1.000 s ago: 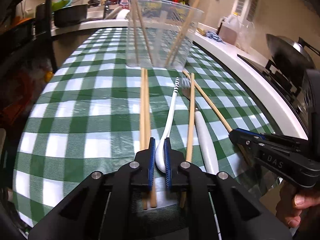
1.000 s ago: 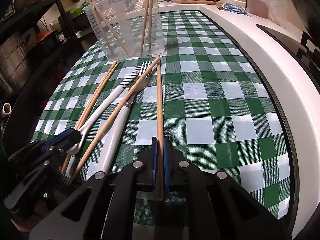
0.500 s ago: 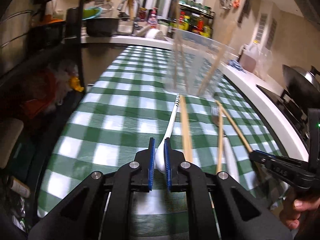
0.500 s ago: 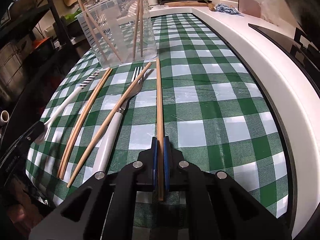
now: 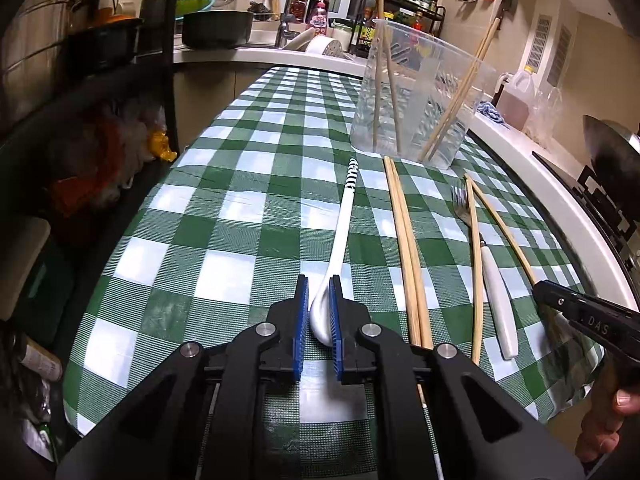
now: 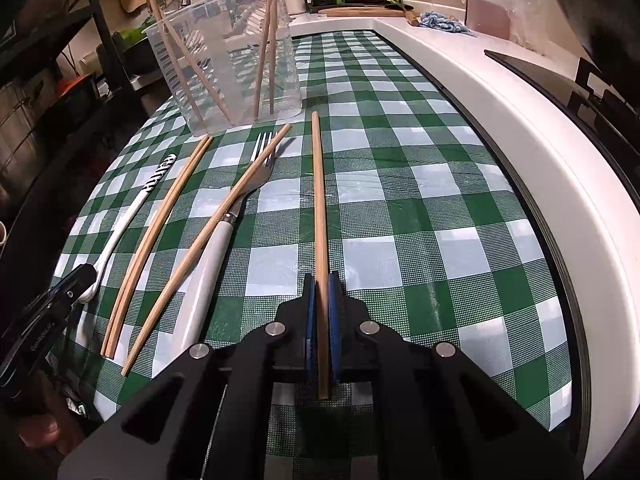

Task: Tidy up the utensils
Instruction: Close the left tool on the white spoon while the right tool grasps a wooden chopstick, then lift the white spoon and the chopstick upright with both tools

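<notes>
Your left gripper [image 5: 319, 312] is clamped tight on the bowl of the white spoon [image 5: 340, 236], its striped handle pointing away across the checked cloth of the bench [image 5: 224, 216]. Your right gripper [image 6: 322, 312] is squeezed shut on a single chopstick [image 6: 319, 208], which runs straight ahead toward the clear plastic container [image 6: 228, 60]. That container stands upright at the far end of the cloth with four chopsticks leaning inside it. Between your two grippers lie a pair of chopsticks [image 6: 160, 220] side by side, then the white-handled fork [image 6: 224, 224] with one more chopstick [image 6: 212, 240] lying slantwise across it, all flat on the cloth. A hand [image 5: 608, 420] shows under the right gripper at the picture's edge
</notes>
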